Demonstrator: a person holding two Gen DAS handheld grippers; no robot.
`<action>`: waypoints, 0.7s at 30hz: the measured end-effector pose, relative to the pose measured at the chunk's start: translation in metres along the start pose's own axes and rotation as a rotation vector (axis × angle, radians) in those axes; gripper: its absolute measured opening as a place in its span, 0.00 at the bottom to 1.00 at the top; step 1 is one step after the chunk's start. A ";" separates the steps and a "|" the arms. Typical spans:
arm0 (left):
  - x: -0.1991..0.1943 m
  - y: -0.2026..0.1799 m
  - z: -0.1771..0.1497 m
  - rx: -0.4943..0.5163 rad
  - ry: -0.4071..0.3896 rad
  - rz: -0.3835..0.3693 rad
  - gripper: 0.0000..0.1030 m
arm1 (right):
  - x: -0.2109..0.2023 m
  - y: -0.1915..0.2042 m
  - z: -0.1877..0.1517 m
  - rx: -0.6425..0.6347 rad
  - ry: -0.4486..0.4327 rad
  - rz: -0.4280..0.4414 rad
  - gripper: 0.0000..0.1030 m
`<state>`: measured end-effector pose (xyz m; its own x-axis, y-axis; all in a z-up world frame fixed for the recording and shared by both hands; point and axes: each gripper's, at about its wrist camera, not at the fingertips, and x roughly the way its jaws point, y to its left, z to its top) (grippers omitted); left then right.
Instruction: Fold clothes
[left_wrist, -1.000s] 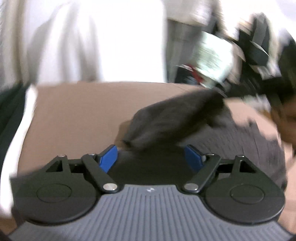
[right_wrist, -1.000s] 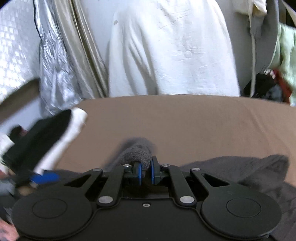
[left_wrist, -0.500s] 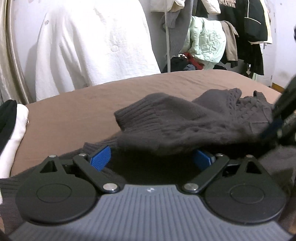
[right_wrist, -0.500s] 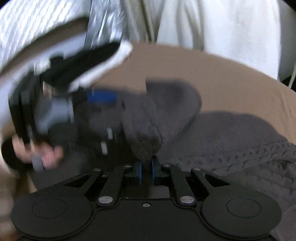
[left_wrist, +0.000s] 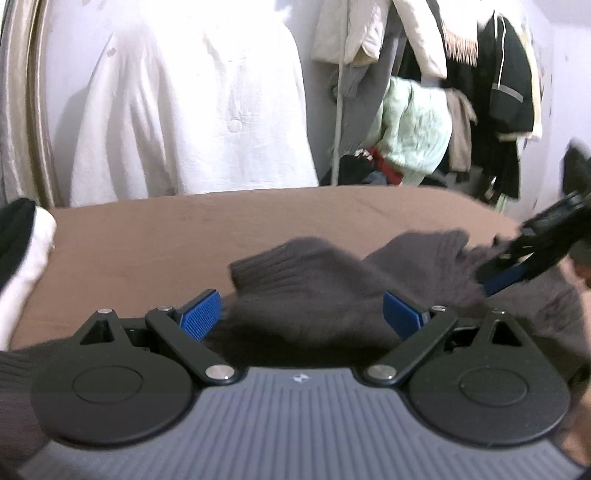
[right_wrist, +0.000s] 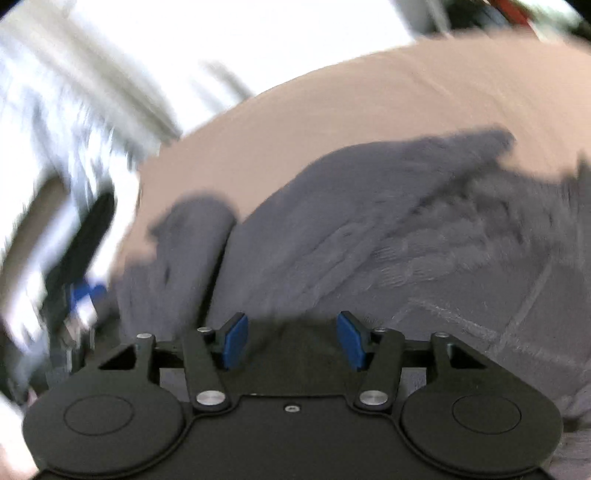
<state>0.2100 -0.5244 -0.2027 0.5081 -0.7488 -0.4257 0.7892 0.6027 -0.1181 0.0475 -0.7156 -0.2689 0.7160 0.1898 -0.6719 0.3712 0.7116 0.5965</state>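
Lying on brown bed: one grey sweater; two grippers, left, right, fingers apart, gripping nothing; right just opened.

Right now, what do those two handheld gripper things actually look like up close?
Both are black, with two round discs at the base and jointed black linkage bars fixed by silver rivets. Each finger ends in a ribbed blue pad. The left gripper has a grey ridged body bearing a small white logo; the right gripper has a plain black body with one small screw.
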 end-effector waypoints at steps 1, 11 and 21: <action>0.002 0.005 0.002 -0.054 0.023 -0.044 0.93 | 0.004 -0.011 0.004 0.071 -0.016 0.034 0.58; 0.053 0.037 -0.019 -0.379 0.316 -0.134 0.93 | 0.070 -0.040 0.030 0.272 -0.051 -0.015 0.59; 0.051 0.034 -0.019 -0.435 0.246 -0.229 0.07 | 0.000 0.032 0.026 -0.049 -0.358 -0.040 0.13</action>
<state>0.2561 -0.5365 -0.2456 0.2028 -0.8192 -0.5365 0.6284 0.5291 -0.5702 0.0748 -0.7104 -0.2379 0.8663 -0.0819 -0.4927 0.3806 0.7470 0.5451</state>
